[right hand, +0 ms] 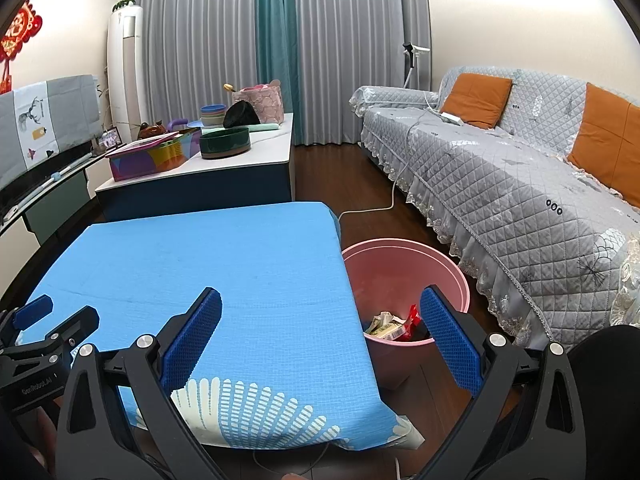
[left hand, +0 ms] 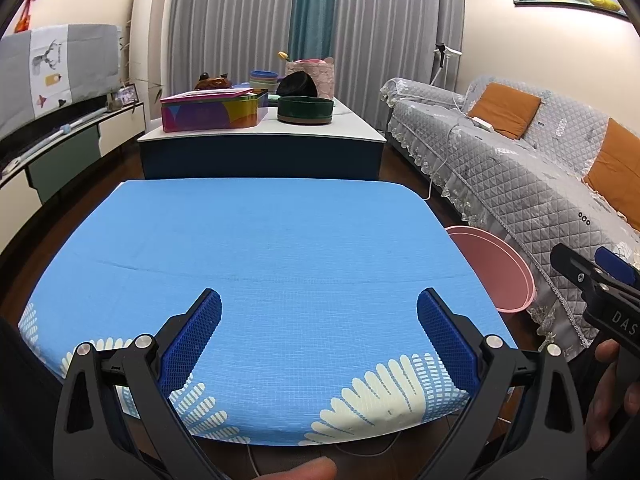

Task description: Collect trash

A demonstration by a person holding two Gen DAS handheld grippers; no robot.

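A pink bin (right hand: 404, 268) stands on the floor at the right edge of the blue-clothed table (right hand: 200, 264); crumpled wrappers (right hand: 394, 326) lie in its bottom. In the left wrist view the bin (left hand: 496, 272) shows past the table's right side. My left gripper (left hand: 319, 308) hovers open over the near part of the blue cloth (left hand: 260, 240), nothing between its fingers. My right gripper (right hand: 320, 306) is open too, spanning the table's right edge and the bin, holding nothing. Each gripper appears in the other's view: the right gripper (left hand: 596, 280) at far right, the left gripper (right hand: 52, 324) at far left.
Behind the blue table a low white-topped table (left hand: 360, 130) carries a colourful tin (left hand: 214, 110), a dark green bowl (left hand: 306, 109) and other containers. A grey quilted sofa (right hand: 500, 176) with orange cushions runs along the right. A white cable (right hand: 376, 208) lies on the floor.
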